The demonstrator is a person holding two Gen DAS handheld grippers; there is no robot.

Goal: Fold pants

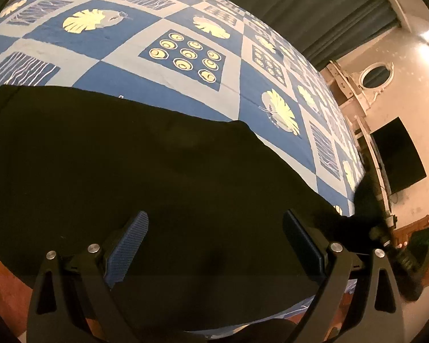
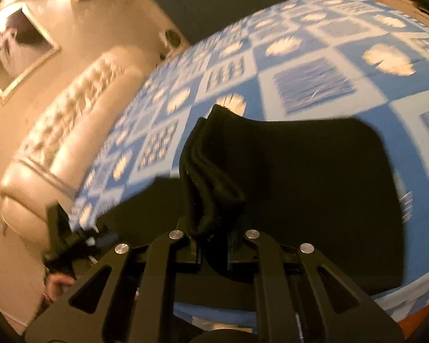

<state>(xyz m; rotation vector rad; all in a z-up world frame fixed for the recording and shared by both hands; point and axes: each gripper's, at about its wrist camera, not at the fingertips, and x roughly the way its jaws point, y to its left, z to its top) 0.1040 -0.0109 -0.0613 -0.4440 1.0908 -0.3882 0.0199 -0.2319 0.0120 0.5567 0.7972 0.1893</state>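
Right wrist cam: my right tongs [image 2: 213,245] are clenched on a bunched thick edge of the black pants [image 2: 300,185], prob the waistband, lifted off the bed [image 2: 314,57]. Left tongs [image 1: 214,245] hang wide apart, nothing in them, right over the flat part of the pants [image 1: 114,157] w/ the blue patterned sheet [image 1: 128,57] beyond. Long axis looks to run across both views, so imo the right side carries the fold over toward the left.

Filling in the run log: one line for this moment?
left tongs open over pants | right tongs shut on pants, bunched edge lifted | bedsheet underneath
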